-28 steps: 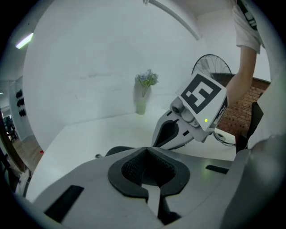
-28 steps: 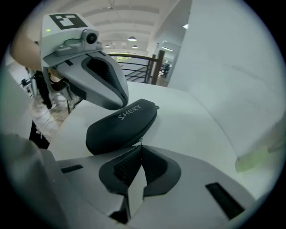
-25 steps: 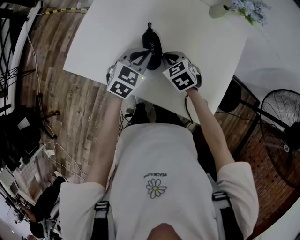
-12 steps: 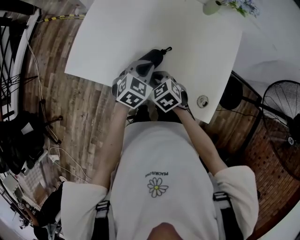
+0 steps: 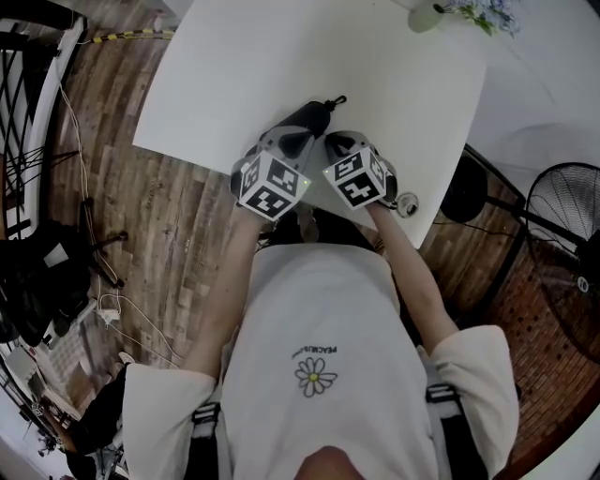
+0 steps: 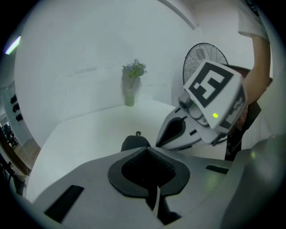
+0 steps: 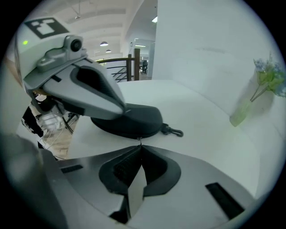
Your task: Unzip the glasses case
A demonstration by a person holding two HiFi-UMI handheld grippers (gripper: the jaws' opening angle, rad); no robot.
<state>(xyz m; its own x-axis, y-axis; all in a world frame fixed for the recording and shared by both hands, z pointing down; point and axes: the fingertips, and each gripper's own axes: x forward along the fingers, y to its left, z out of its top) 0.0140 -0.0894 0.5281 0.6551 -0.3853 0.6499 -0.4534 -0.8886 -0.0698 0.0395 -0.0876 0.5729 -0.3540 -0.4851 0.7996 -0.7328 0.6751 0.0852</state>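
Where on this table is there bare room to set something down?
The table is bare left of the glasses case and beyond it, out to the vase at the far right corner. It is crowded only at the near edge, where the left gripper and right gripper flank the case.

A white table (image 5: 234,75) fills the upper middle of the head view, its near edge slanting down to the right. A black glasses case (image 5: 305,117) lies flat on the table close to that near edge. The case is seen closed, with a small clip (image 5: 336,99) at its upper right end. A pale vase (image 5: 424,16) with flowers (image 5: 478,11) stands at the top right, well apart from the case. A small round item (image 5: 405,202), not identifiable, lies at the lower right corner.
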